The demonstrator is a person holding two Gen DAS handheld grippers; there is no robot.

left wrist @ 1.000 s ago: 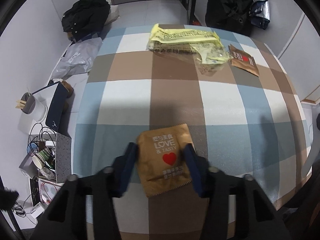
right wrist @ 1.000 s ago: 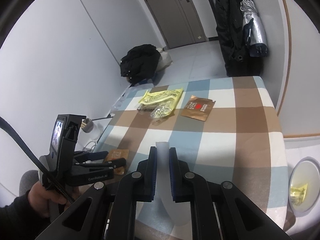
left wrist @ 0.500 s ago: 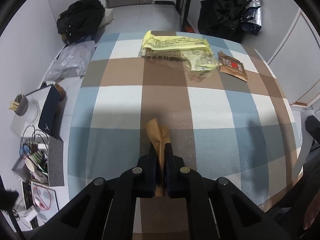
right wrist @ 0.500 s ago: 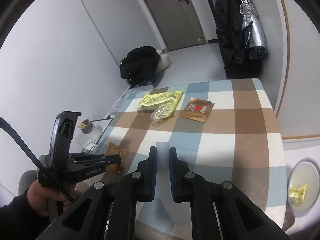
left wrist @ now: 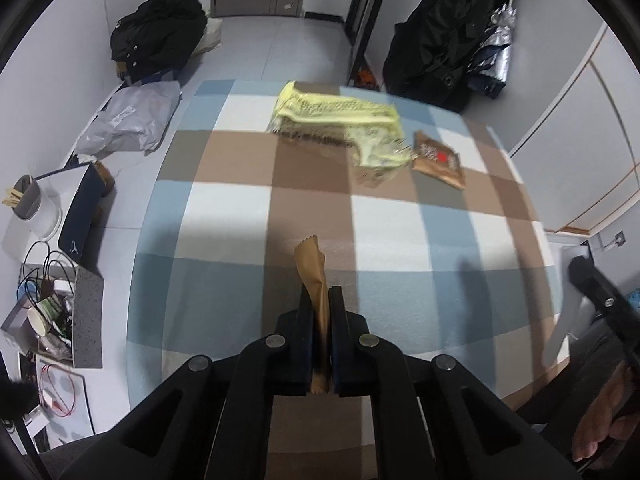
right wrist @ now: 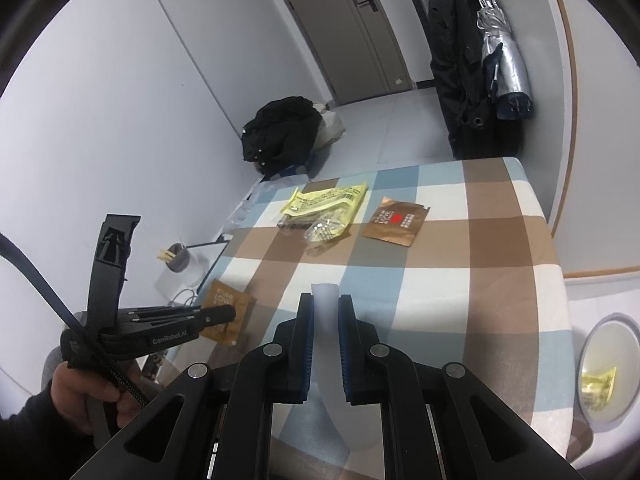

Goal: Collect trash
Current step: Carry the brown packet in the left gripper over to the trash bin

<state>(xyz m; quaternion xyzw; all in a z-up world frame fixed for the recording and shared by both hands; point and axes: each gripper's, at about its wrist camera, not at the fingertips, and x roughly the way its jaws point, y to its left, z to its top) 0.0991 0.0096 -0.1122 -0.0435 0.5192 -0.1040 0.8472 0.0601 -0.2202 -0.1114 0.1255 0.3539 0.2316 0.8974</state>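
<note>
One brown sachet (left wrist: pixel 313 276) is now clenched in my left gripper (left wrist: pixel 319 300), its jaws having just closed; right gripper (right wrist: pixel 325 304) clamps a white strip (right wrist: pixel 326 312); two wrappers remain on the counter (left wrist: pixel 384 224)

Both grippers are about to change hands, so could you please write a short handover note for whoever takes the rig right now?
Left gripper: shut on the brown sachet, pinched edge-on over the near side of the checked table.
Right gripper: shut on a translucent white bag strip.
Left on the table's far side: yellow wrapper and second brown sachet.
Bin on the floor to the right, with yellow trash inside.
Done: one sachet picked. Left: bin it, then the other two.
</note>
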